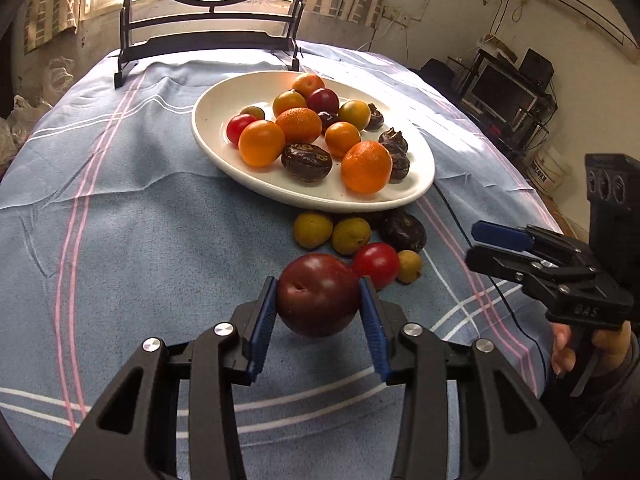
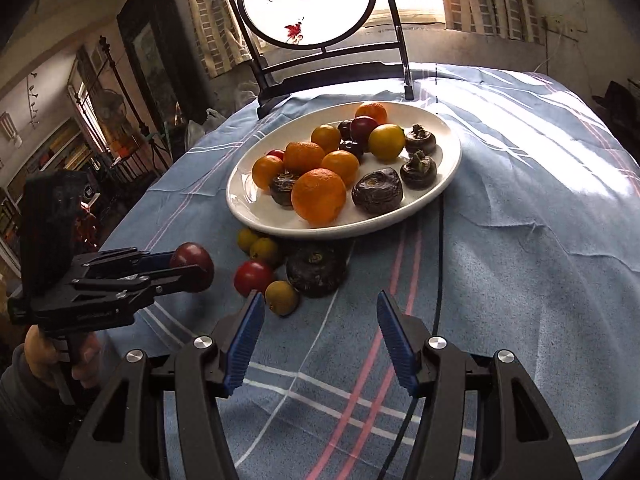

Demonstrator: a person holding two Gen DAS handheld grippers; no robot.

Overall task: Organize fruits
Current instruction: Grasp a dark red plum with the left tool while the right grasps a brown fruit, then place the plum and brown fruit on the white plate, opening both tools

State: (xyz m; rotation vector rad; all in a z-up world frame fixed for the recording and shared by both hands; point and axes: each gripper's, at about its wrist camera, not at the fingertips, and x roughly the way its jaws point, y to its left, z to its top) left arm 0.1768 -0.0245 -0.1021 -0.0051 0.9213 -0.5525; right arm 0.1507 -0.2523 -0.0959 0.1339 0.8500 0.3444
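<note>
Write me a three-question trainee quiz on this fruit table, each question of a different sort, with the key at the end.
1. True or false: the left gripper has its pads on a dark red plum.
2. Multiple choice: the right gripper is (A) clamped on an orange, (B) open with nothing between its pads, (C) shut tight on nothing.
3. Fill in: the red tomato that lies off the white plate rests on the striped blue ____.

Key: 1 true; 2 B; 3 tablecloth.
</note>
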